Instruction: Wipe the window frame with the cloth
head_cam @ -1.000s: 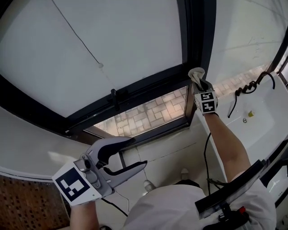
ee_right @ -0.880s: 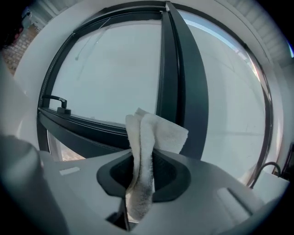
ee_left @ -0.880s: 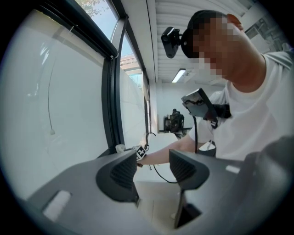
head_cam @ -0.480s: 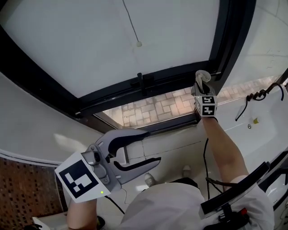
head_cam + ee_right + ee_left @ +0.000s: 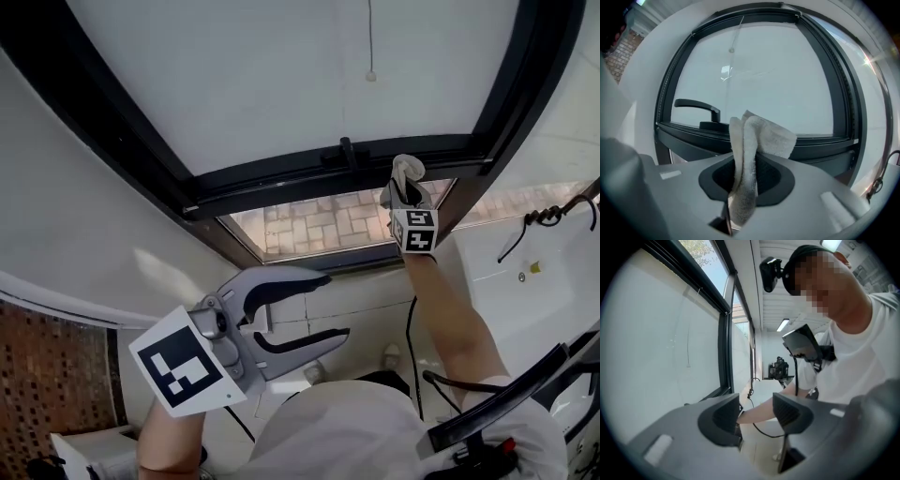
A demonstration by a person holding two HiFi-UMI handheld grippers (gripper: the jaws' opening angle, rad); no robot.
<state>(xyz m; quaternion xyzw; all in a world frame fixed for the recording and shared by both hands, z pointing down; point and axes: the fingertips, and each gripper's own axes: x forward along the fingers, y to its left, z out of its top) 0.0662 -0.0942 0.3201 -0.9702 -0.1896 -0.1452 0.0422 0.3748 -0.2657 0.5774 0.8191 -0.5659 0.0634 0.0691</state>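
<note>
Right gripper (image 5: 409, 192): clenched on the cloth (image 5: 407, 171), with a folded tuft standing out past the jaws.
Cloth: at the lower rail of the frame (image 5: 272, 183), just right of the handle (image 5: 347, 150). It seems to touch the rail, though the contact itself is not plainly shown.
Change: over the last second the cloth has slid left along the lower rail, from the right corner towards the handle.
Meaning: a wiping stroke is probably under way. The right end of the rail looks covered, while the part left of the handle and the uprights appear not yet done.
Next obstacle: the handle stands in the cloth's path, so the stroke likely has to lift over it or go round it.
Left gripper (image 5: 328, 305): released, nothing between its jaws. It is held low, well apart from the frame, and has stayed idle.
</note>
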